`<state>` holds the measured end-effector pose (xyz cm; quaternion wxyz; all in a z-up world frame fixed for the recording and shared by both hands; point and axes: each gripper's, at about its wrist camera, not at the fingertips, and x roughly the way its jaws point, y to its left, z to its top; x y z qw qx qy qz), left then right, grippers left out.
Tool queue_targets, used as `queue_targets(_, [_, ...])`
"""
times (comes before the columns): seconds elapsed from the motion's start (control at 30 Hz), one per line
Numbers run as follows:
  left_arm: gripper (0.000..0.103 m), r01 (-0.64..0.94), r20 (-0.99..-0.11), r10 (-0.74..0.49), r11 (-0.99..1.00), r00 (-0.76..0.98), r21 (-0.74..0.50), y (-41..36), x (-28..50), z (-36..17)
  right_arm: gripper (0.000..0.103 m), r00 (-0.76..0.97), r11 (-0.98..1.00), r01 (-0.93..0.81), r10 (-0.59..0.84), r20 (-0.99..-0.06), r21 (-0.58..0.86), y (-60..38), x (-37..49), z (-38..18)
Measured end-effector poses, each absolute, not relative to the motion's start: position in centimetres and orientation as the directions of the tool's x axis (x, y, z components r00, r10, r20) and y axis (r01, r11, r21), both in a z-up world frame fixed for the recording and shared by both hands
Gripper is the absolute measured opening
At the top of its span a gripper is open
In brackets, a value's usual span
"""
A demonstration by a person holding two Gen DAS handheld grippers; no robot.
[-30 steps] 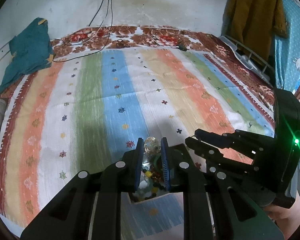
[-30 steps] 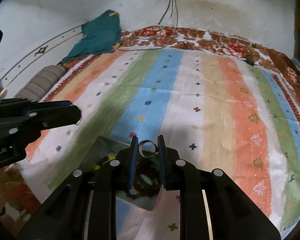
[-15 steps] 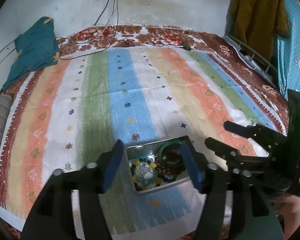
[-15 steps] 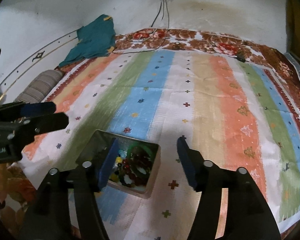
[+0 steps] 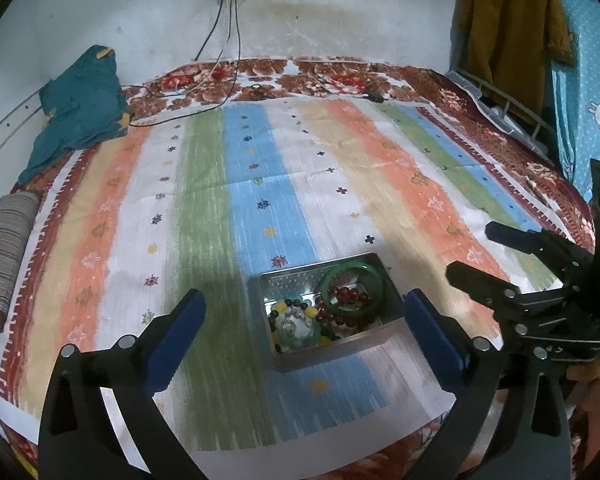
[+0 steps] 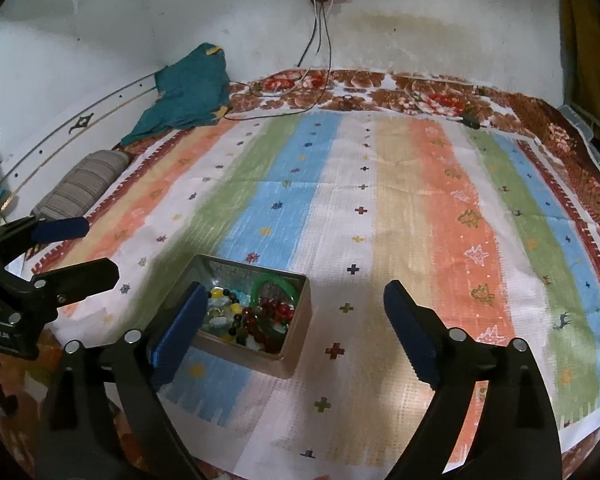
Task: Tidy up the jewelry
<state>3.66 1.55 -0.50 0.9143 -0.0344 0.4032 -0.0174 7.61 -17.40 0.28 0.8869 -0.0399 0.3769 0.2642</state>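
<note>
Left wrist: left gripper (image 5: 304, 320) jaws wide, empty, above tin (image 5: 374, 334).
Right gripper (image 6: 292, 328): same.
Risk: beads (image 5: 348, 308) tangling, spilling out.

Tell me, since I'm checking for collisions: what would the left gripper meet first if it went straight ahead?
Probably the metal tin of beads, which lies between the open left gripper's fingers, low on the striped bedsheet. Depth is unclear; a shallower path might pass over it to the sheet.
</note>
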Motion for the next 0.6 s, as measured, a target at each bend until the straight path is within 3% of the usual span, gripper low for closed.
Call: queue_targets(0.6, [0.097, -0.016, -0.717, -0.036, 0.998, 0.697, -0.066, 1.5, 2.1, -0.1, 0.095, 0.587, 0.834, -0.534, 0.483, -0.649, 0.138, -18.9, 5.1, 1.5])
